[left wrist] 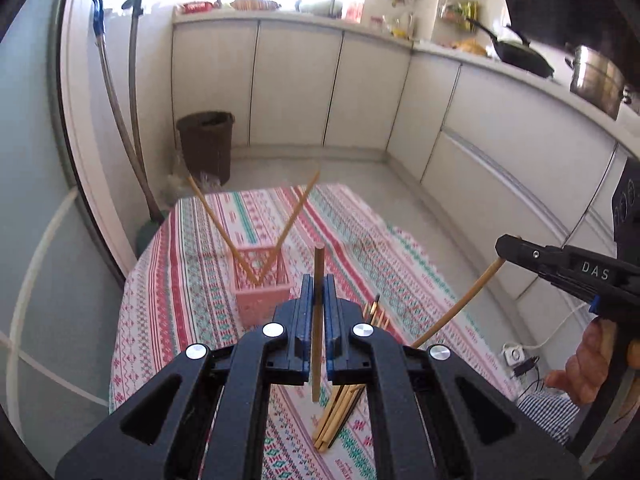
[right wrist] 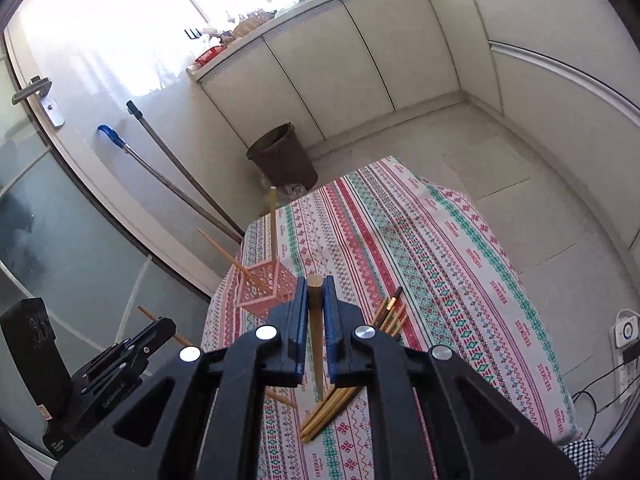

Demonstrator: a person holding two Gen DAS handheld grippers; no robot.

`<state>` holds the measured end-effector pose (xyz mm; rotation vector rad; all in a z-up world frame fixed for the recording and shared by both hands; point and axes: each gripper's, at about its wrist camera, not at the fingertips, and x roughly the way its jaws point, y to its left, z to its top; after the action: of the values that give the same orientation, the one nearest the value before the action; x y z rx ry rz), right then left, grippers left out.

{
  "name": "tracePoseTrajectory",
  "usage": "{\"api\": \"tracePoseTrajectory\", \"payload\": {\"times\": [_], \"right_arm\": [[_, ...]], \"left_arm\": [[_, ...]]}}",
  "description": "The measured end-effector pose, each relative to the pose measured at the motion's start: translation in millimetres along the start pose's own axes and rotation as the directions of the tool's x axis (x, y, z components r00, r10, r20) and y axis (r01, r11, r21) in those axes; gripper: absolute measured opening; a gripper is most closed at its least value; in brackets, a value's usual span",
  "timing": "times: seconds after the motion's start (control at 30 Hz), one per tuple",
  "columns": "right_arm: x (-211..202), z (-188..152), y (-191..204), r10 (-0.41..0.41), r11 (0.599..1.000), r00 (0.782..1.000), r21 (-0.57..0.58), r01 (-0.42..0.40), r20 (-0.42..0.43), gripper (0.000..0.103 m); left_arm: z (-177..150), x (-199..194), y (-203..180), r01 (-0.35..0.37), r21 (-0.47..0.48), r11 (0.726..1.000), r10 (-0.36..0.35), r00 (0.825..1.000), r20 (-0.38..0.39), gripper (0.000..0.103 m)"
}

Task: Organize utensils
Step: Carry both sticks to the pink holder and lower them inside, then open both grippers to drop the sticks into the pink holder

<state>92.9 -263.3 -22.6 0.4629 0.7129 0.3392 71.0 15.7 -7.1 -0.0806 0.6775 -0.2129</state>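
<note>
Patterned tablecloth (left wrist: 192, 280) below; both grippers angled down, left gripper (left wrist: 319, 286) & right gripper (right wrist: 315, 286) each pinching a chopstick.

A: What does the right gripper (right wrist: 316, 286) hold?

B: One chopstick (right wrist: 316, 332), clamped between the blue pads, its thick end poking just past the tips and its thin end pointing down toward the pile (right wrist: 352, 376) on the cloth (right wrist: 440, 248).

A: And the basket (right wrist: 266, 288)?

B: Pink, near the cloth's left edge, with two sticks (right wrist: 273, 224) in it, one upright, one leaning left.

A: The other gripper?

B: The left gripper (right wrist: 166, 326) sits low at the left, closed on a second chopstick (right wrist: 145, 313) that sticks out on both sides of it.

A: Behind?

B: A brown bin (right wrist: 282, 156), two mop handles (right wrist: 176, 176) against the wall.
</note>
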Motion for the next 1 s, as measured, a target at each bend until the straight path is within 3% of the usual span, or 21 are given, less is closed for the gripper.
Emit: {"api": "tracePoseTrajectory", "payload": {"times": [0.2, 0.53, 0.63, 0.73, 0.87, 1.0], "right_arm": [[-14.7, 43.0, 20.5, 0.043, 0.999, 0.994, 0.000, -0.043, 0.099, 0.008], [0.2, 97.0, 34.6, 0.106, 0.993, 0.977, 0.038, -0.115, 0.183, 0.008], [12.8, 100.9, 39.9, 0.103, 0.993, 0.978, 0.030, -0.111, 0.181, 0.008], [29.9, 99.8, 44.1, 0.102, 0.994, 0.982, 0.028, -0.108, 0.159, 0.008], [53.3, 100.0, 48.4, 0.094, 0.995, 0.987, 0.028, -0.098, 0.128, 0.008], [71.3, 99.1, 51.8, 0.082, 0.996, 0.991, 0.028, -0.086, 0.103, 0.008]], "left_arm": [[44.3, -16.6, 14.5, 0.016, -0.063, 0.998, -0.010, 0.994, 0.110, 0.004], [102.8, -28.8, 43.2, -0.036, -0.162, 0.986, 0.079, 0.961, 0.264, 0.004], [105.7, -11.8, 54.8, -0.056, -0.199, 0.978, 0.107, 0.962, 0.253, 0.004], [102.0, 14.2, 71.5, -0.065, -0.246, 0.967, 0.116, 0.973, 0.201, 0.004], [87.9, 51.2, 89.3, -0.095, -0.292, 0.952, 0.123, 0.989, 0.079, 0.006], [81.7, 39.3, 108.0, -0.100, -0.364, 0.926, 0.143, 0.985, 0.093, 0.017]]}}
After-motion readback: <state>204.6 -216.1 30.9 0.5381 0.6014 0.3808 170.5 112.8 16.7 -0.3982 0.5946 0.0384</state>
